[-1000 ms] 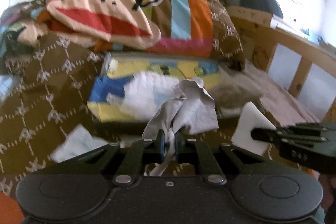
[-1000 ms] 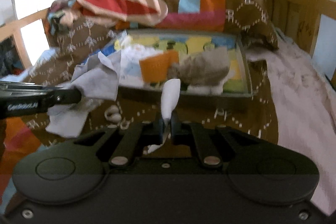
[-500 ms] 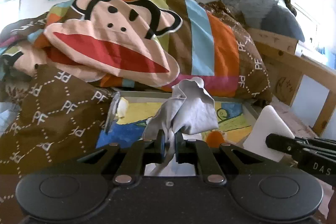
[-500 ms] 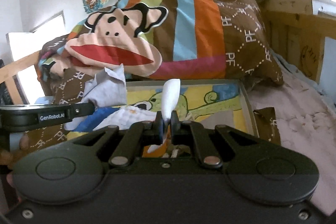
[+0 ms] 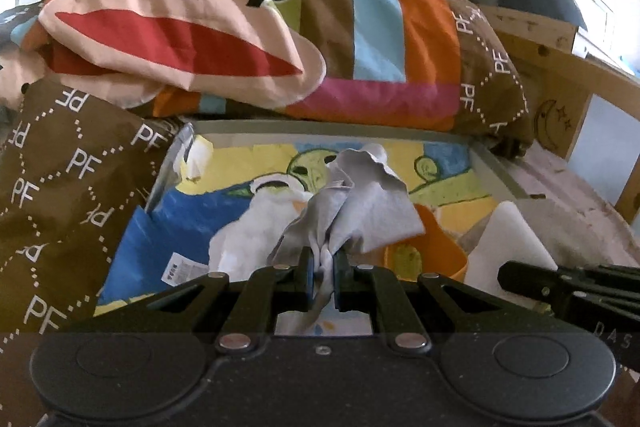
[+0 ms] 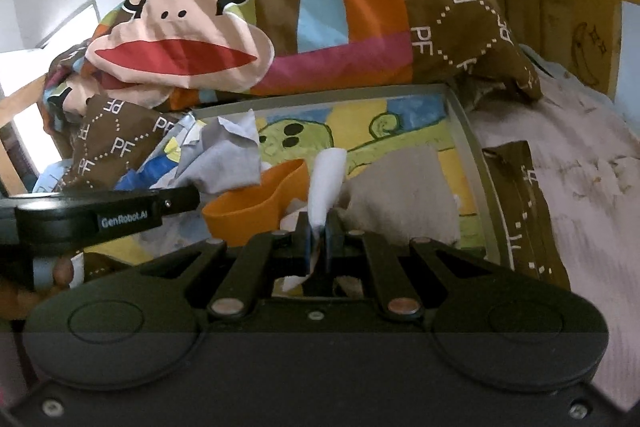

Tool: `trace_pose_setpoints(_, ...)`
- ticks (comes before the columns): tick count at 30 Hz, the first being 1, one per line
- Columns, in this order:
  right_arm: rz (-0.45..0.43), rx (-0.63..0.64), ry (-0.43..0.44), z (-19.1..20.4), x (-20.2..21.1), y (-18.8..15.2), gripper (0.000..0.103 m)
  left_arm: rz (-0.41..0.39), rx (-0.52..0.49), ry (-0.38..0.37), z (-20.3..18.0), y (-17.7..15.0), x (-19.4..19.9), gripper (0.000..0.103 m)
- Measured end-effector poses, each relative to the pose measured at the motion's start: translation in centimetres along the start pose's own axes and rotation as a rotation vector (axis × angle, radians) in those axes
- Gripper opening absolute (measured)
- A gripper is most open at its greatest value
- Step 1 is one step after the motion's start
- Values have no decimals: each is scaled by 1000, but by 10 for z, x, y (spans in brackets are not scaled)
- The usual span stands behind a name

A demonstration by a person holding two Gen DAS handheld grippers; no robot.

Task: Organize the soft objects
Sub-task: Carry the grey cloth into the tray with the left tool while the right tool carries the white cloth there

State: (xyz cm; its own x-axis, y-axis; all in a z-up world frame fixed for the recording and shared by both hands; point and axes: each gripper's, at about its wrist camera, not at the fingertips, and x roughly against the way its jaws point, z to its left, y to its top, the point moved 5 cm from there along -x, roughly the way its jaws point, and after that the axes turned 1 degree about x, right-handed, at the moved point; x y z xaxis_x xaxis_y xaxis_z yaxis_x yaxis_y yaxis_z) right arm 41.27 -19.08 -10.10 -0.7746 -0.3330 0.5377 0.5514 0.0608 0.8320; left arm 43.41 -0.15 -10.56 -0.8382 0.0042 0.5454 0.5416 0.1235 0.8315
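My left gripper (image 5: 323,267) is shut on a crumpled grey cloth (image 5: 360,203), which stands up from the pads over a shallow tray (image 5: 320,126) lined with a bright cartoon drawing. My right gripper (image 6: 318,233) is shut on a thin white cloth (image 6: 326,179), held over the same tray (image 6: 476,163). In the tray lie an orange cloth piece (image 6: 256,203), a beige cloth (image 6: 404,195) and a white cloth (image 5: 248,239). The right gripper's arm (image 5: 568,291) shows at the right of the left wrist view with the white cloth (image 5: 508,239). The left gripper's arm (image 6: 108,215) crosses the right wrist view with the grey cloth (image 6: 232,159).
A bunched monkey-face quilt (image 5: 224,19) with brown PF-patterned fabric (image 5: 60,187) rises behind and left of the tray. A wooden bed frame (image 5: 560,99) runs along the right. A pale pink sheet (image 6: 580,187) lies right of the tray. Posters hang on the back wall.
Both grippers moved forward toward the quilt, carrying their cloths from the tray's near edge to over its contents. The tray and quilt now look larger and closer. Both grips stayed the same.
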Motion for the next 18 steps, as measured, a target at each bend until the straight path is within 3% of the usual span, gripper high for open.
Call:
trace_pose_setpoints(8,12,29,-22,5,1,-12,3,41,-4,4,0,-6,-5,11)
trace_pose_setpoints(13,12,43,-28,8,5,-9,4,63,-1,-6,0,-6,-5,18)
trace_pose_setpoints(16,19,59,-46,10,5,-7,8,84,17,-18,2,-5,-3,22)
trace_pose_setpoints(18,18,60,-56,10,6,-7,17,91,36,-28,3,-4,0,27)
